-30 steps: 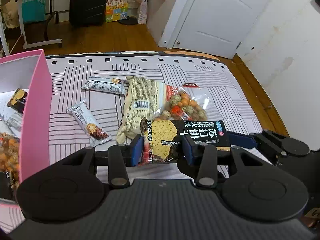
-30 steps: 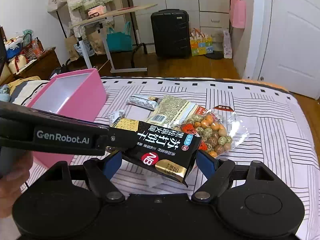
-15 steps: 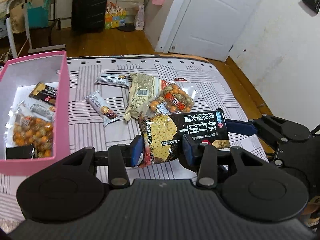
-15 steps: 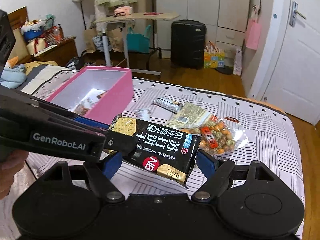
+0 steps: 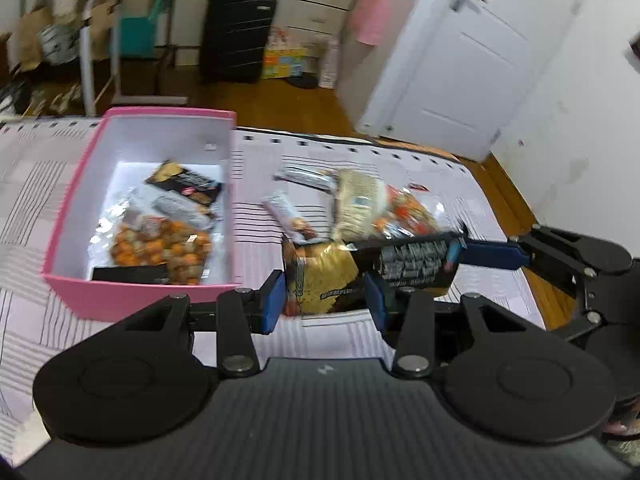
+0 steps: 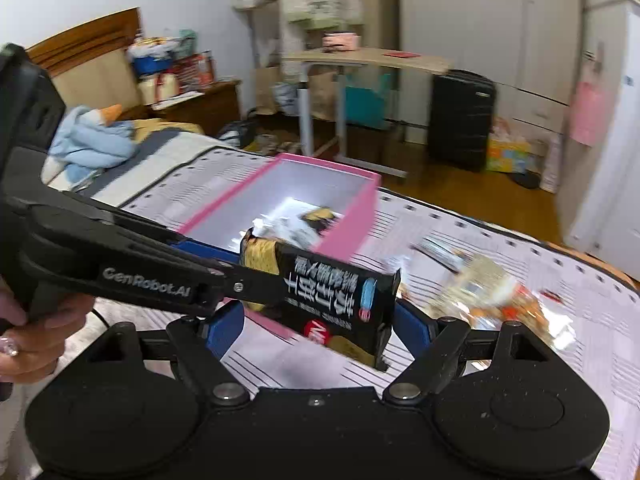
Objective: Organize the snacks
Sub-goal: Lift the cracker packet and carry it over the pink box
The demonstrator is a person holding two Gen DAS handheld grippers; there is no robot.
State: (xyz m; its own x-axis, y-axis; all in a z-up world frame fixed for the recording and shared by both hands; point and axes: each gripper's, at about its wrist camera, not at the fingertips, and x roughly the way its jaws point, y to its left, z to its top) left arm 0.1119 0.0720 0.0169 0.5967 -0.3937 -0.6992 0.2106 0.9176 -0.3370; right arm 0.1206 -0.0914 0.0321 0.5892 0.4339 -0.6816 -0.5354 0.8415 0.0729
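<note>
A: So, how far along is the sorting?

B: Partly done. The pink box, at left of the left view, already holds several snacks: an orange nut bag, a dark packet and some silvery wrappers. Right of it, on the bed, a striped-pattern sheet carries what's left: two small bars, a beige pack and a clear nut bag.

A: And the black cracker pack?

B: Held in the air at lower centre of both views, just right of the box and not yet in it. The left tongs sit either side of its golden end; in the right view they reach in from the left and pinch that end. The right tongs straddle the other end, but their blue pads look spread wider than the pack, so I can't tell whether they grip it.

A: What's changed from half a second ago?

B: Both views have swung toward the box: it was at the left edge of the left view, now it fills the left centre, interior showing. The pack has travelled with the tongs, closer to the box wall. Everything's blurrier, too.
</note>
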